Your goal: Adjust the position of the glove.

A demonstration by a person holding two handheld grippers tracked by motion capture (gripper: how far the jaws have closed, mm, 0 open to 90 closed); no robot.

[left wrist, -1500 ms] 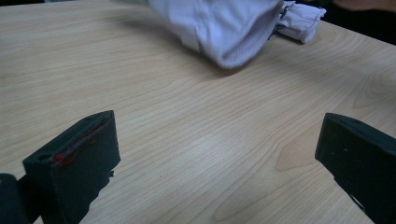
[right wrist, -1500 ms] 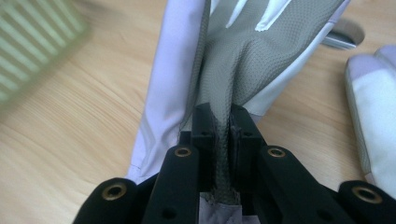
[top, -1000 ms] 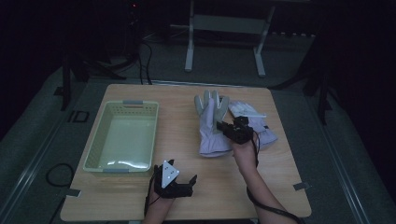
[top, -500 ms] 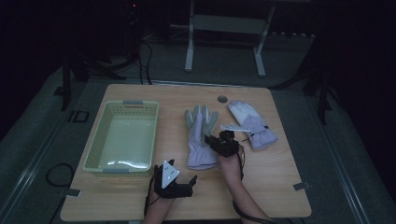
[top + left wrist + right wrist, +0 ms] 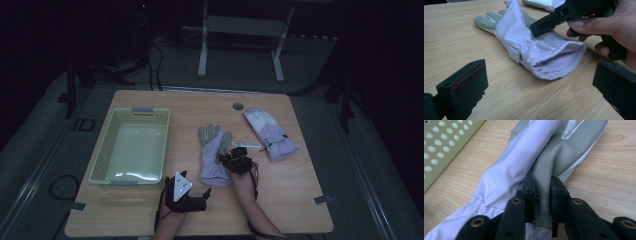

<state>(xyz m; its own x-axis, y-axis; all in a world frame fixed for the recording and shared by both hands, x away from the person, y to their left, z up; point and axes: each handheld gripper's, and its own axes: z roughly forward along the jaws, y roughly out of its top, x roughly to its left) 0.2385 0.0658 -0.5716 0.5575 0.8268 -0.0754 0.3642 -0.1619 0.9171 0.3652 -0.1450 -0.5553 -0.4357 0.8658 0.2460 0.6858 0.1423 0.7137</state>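
High view: two pale lilac fabric gloves with grey palms, near one [image 5: 215, 152], far one [image 5: 270, 132], on one wooden table [image 5: 300, 200]; one pale green perforated plastic basket [image 5: 131, 147]. Left gripper [image 5: 200, 196], at the table's near edge, has wide jaws. Right gripper view: right gripper [image 5: 541, 192], jaws just loosening, pinches the near glove's grey palm fold.

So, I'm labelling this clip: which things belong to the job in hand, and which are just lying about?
In the job:
- folded lilac fabric glove with grey palm
- right gripper, jaws pinching it

Lying about:
- second lilac glove
- pale green plastic basket
- left gripper
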